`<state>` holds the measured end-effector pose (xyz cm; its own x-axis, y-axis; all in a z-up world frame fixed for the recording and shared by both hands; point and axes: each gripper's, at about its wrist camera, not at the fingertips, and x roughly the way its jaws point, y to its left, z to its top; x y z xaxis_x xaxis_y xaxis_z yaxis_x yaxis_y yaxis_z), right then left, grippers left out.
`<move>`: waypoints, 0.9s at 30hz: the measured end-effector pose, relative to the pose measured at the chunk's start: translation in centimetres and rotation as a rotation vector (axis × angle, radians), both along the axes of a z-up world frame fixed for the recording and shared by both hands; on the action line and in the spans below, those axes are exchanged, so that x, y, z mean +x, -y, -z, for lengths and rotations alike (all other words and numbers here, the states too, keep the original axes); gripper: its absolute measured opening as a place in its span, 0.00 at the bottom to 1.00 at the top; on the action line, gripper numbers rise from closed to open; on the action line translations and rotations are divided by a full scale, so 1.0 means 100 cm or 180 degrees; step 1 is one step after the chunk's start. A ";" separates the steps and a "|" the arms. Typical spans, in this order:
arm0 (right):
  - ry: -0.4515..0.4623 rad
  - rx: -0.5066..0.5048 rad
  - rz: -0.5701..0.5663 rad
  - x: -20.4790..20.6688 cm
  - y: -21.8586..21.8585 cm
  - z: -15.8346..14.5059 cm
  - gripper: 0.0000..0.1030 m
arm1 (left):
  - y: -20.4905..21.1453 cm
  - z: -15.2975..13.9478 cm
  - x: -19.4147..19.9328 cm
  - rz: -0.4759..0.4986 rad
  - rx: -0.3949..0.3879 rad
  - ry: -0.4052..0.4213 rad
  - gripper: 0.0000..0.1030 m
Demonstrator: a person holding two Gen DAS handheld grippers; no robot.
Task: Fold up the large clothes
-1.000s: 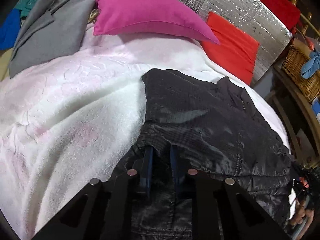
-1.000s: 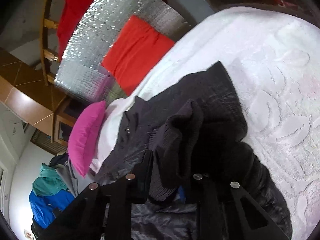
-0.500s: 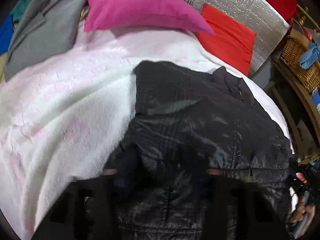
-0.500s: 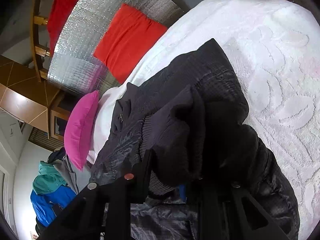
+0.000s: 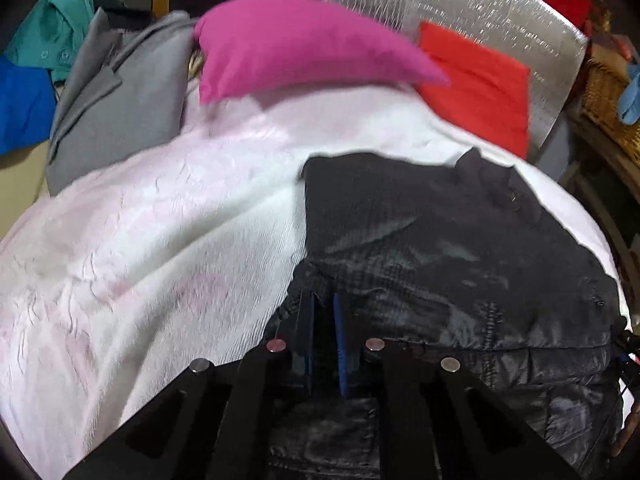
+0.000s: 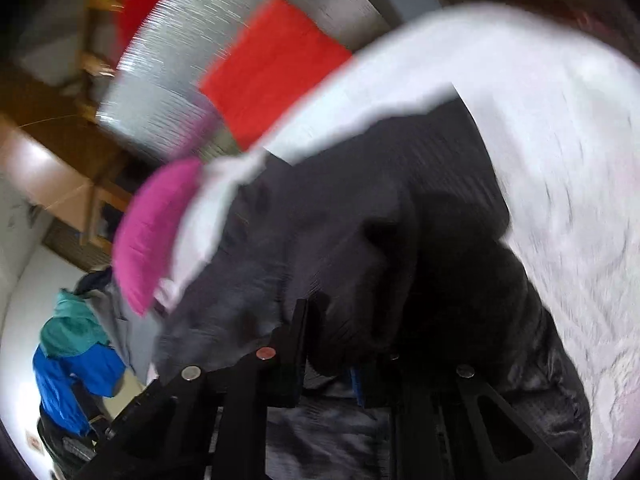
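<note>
A black quilted jacket (image 5: 460, 248) lies on the white fleece bed cover (image 5: 160, 248), collar toward the pillows. My left gripper (image 5: 324, 304) is shut on the jacket's ribbed hem at its left edge. In the right wrist view, which is motion-blurred, the jacket (image 6: 360, 200) is bunched. My right gripper (image 6: 332, 320) is shut on a thick fold of its ribbed fabric that drapes over the fingers.
A pink pillow (image 5: 300, 44) and a red pillow (image 5: 476, 88) lie at the head of the bed against a silver foil panel (image 5: 460, 0). A grey coat (image 5: 116, 92) and blue and teal clothes (image 5: 28, 80) lie at the far left. A wicker basket (image 5: 608, 100) stands at the right.
Both grippers have moved with the jacket still held. The left view has risen and pulled back from the fabric; the right view swings fast and is blurred.
</note>
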<state>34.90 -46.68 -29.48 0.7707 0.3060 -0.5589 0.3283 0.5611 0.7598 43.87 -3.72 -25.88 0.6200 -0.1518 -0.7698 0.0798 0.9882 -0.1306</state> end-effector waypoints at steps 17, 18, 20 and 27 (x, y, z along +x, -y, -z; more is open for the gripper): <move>0.0045 0.0468 0.0519 -0.022 0.065 0.012 0.83 | -0.004 -0.028 -0.016 0.0086 0.0017 0.0326 0.64; 0.0010 0.0463 0.0461 -0.016 0.063 0.015 0.83 | -0.002 -0.022 -0.013 0.0122 0.0023 0.0242 0.64; -0.0053 0.0320 0.0367 -0.006 0.055 0.017 0.83 | 0.003 -0.009 -0.007 0.0197 0.0083 0.0054 0.64; 0.0100 -0.0402 0.0222 -0.008 0.023 -0.015 0.40 | 0.022 0.006 -0.005 0.0352 0.0347 -0.0124 0.64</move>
